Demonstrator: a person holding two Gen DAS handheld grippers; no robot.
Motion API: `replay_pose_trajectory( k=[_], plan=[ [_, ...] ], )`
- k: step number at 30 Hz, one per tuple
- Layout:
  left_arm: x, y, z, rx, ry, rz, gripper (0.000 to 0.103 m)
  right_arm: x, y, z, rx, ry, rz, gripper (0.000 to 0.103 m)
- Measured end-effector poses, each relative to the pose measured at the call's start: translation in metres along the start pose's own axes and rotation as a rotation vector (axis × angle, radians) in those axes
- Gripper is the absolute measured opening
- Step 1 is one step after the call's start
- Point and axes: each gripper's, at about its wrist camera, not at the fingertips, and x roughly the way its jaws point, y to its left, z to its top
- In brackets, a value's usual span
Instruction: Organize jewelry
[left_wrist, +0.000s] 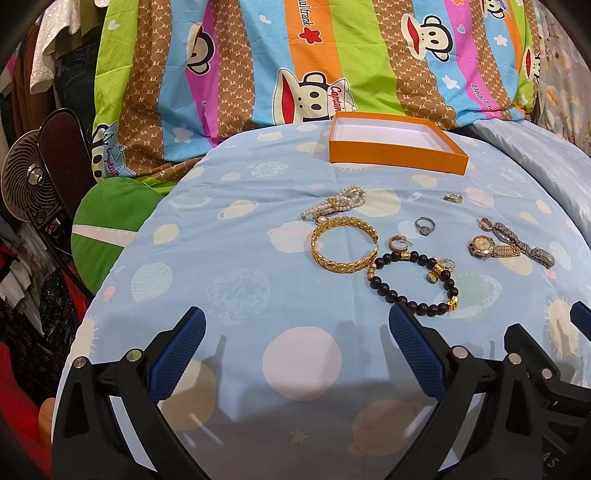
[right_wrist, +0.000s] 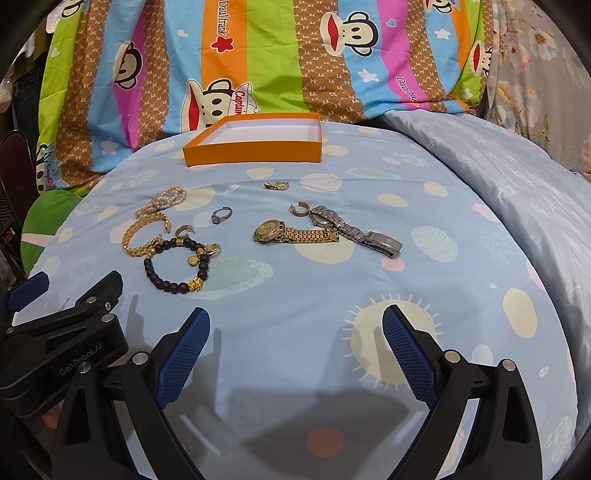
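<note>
Jewelry lies on a light blue planet-print bed sheet (left_wrist: 229, 280). An empty orange box (left_wrist: 397, 142) (right_wrist: 255, 142) sits at the far side. Nearer lie a pearl bracelet (left_wrist: 338, 203) (right_wrist: 162, 201), a gold bangle (left_wrist: 343, 245) (right_wrist: 142, 232), a dark bead bracelet (left_wrist: 413, 282) (right_wrist: 177, 269), a silver ring (left_wrist: 424, 225) (right_wrist: 221, 215), a gold watch (left_wrist: 493, 249) (right_wrist: 293, 232), a silver watch (right_wrist: 354, 230), hoop earrings (right_wrist: 301, 210) and a small charm (right_wrist: 277, 185). My left gripper (left_wrist: 295, 325) and right gripper (right_wrist: 295, 325) are open and empty, in front of the jewelry.
A striped cartoon-monkey quilt (left_wrist: 295, 55) rises behind the box. A green cushion (left_wrist: 107, 229), a fan (left_wrist: 29, 177) and hanging clothes are off the bed's left edge. A rumpled blue blanket (right_wrist: 517, 192) lies at right. The left gripper's body (right_wrist: 62, 332) shows beside the right one.
</note>
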Motion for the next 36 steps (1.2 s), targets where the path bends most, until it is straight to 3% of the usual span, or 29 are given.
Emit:
replay_pose_trajectory(
  k=[27,36],
  plan=[
    [0.004,0.004,-0.004,0.001,0.009,-0.01,0.097,0.002,0.002,0.001,0.003,0.009,0.024,0.093],
    [0.005,0.007,0.001,-0.004,0.026,-0.042,0.097,0.005,-0.014,0.017,-0.004,-0.014,0.009,0.093]
  ],
)
